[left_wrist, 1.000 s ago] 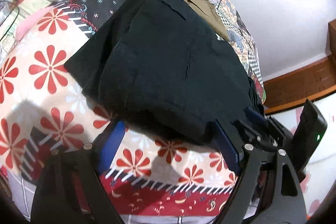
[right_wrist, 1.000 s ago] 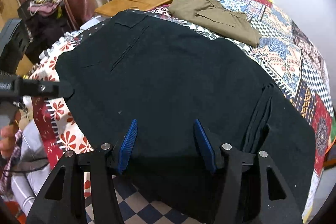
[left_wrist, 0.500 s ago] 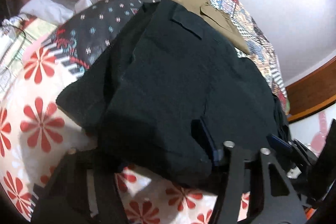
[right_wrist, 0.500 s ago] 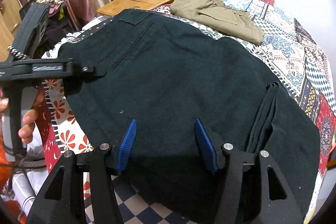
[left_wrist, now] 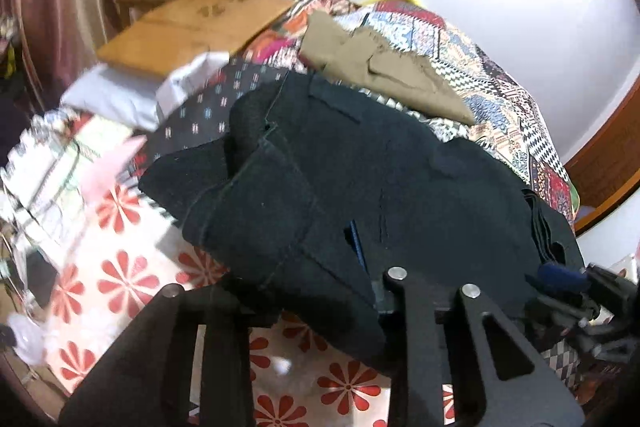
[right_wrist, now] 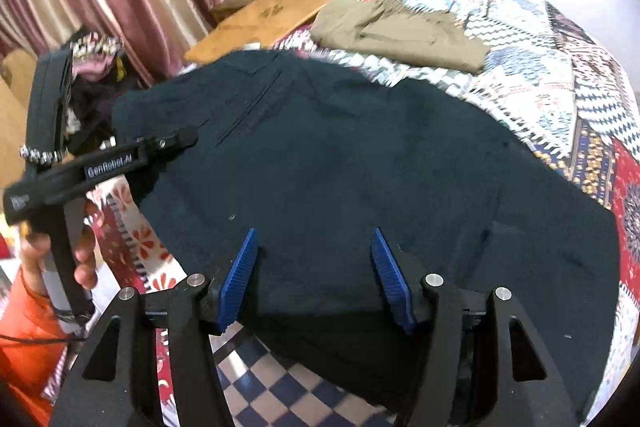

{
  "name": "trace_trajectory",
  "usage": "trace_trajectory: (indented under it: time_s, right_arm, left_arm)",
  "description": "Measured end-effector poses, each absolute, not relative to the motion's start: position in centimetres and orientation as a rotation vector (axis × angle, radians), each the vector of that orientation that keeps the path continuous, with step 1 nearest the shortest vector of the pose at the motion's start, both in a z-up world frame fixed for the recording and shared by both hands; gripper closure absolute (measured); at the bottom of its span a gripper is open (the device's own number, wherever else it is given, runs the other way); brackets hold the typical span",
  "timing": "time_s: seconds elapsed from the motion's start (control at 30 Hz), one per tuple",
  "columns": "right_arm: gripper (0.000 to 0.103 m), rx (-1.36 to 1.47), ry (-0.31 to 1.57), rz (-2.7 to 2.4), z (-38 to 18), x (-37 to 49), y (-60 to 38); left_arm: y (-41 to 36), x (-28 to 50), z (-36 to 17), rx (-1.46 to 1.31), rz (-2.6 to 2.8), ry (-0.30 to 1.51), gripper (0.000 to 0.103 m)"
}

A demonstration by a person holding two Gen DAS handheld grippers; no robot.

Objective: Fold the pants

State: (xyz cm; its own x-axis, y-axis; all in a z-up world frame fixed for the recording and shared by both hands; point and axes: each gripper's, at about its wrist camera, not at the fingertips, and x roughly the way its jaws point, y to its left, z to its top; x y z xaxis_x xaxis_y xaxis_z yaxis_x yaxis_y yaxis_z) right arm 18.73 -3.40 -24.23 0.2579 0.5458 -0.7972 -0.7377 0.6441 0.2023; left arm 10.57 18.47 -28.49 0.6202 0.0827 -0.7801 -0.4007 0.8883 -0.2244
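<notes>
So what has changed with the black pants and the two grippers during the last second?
The left gripper moved forward onto the near edge of the black pants, took hold and raised it into a fold. The right gripper stayed with jaws open over the pants. The khaki pants did not move.

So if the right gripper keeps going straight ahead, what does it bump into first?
The black pants. The right gripper is open, and the dark cloth fills the gap between its blue pads and lies right ahead. The tan pants look farther off, though depth is hard to judge.
</notes>
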Motion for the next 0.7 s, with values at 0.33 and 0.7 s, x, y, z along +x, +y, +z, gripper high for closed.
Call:
trace_trajectory:
  time_s: [0.33, 0.7]
  right_arm:
    - [0.047, -0.099, 0.858, 0.717, -20.3, 21.0, -11.5]
    - [0.047, 0.005, 0.994, 0.587, -24.9, 22.1, -18.1]
  left_arm:
    - [16.1, 11.2, -23.2, -0.306, 0.261, 0.766, 0.077]
    - [10.2, 14.4, -17.4, -0.167, 0.160, 0.673, 0.078]
